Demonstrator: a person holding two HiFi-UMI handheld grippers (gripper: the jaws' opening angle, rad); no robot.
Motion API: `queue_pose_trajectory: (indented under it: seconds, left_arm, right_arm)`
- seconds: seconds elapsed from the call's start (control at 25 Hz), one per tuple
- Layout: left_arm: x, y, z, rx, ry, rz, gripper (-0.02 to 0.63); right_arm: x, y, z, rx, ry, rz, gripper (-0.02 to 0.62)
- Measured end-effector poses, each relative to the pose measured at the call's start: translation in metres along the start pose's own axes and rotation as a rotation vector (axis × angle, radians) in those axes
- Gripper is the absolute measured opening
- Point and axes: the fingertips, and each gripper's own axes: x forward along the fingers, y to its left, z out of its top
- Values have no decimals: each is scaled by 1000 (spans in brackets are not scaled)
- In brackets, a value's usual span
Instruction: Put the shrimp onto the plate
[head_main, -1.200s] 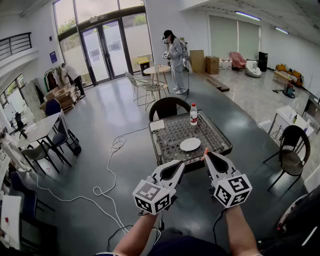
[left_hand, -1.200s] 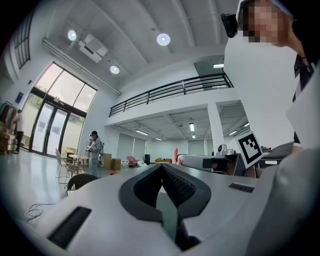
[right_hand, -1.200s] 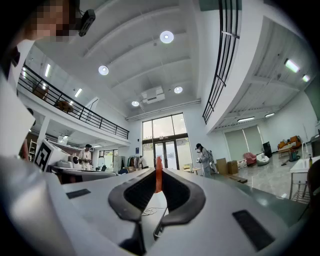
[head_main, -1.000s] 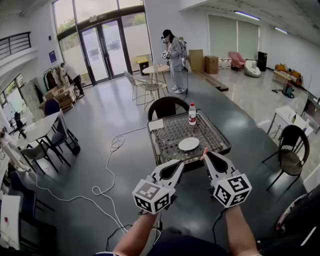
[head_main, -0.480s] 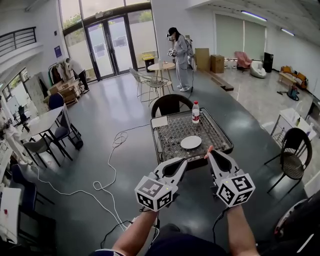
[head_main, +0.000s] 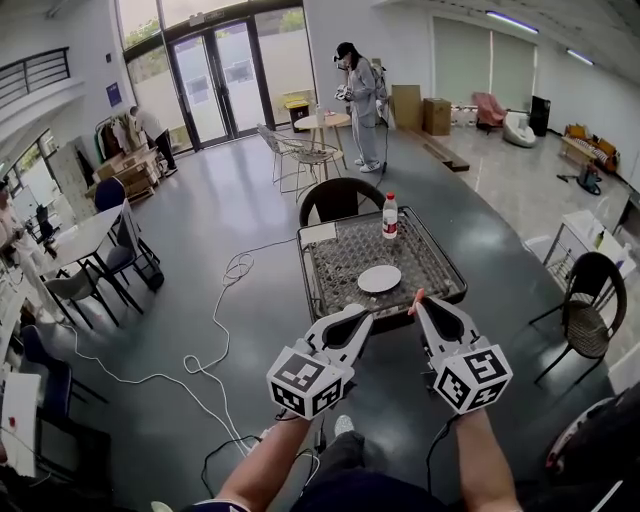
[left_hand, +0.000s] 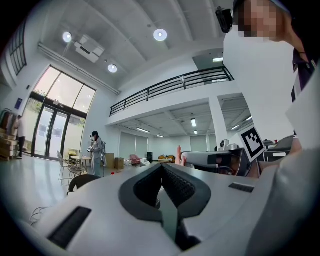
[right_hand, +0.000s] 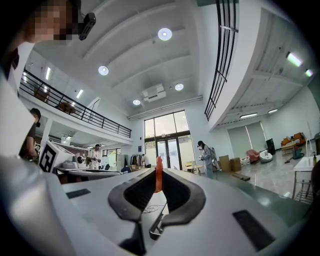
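The shrimp (right_hand: 158, 175), a thin orange strip, stands upright between the jaws of my right gripper (right_hand: 159, 176), which is shut on it. In the head view the shrimp (head_main: 415, 297) pokes out of the right gripper (head_main: 419, 301) just in front of the table's near edge. The white plate (head_main: 379, 278) lies in the middle of the patterned table top (head_main: 340, 262), beyond both grippers. My left gripper (head_main: 357, 314) is shut with nothing in it and is held beside the right one. From the left gripper (left_hand: 161, 167), the shrimp (left_hand: 179, 154) shows at the other gripper's tip.
A water bottle (head_main: 390, 215) stands at the table's far edge, with a dark chair (head_main: 334, 198) behind it. Another chair (head_main: 583, 300) is at the right. A white cable (head_main: 215, 345) trails over the floor at the left. A person (head_main: 358, 95) stands far back.
The view has shifted slightly and the table sits a little higher in it. Both grippers hold the same pose, the right one still shut on the shrimp.
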Motion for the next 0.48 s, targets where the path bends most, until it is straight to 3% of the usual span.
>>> queue_pose_trajectory:
  seconds: [0.48]
  left_arm:
    - [48,54,-25,-51,42,1,9]
  right_arm:
    - [56,-49,-23,35,42,-28,41]
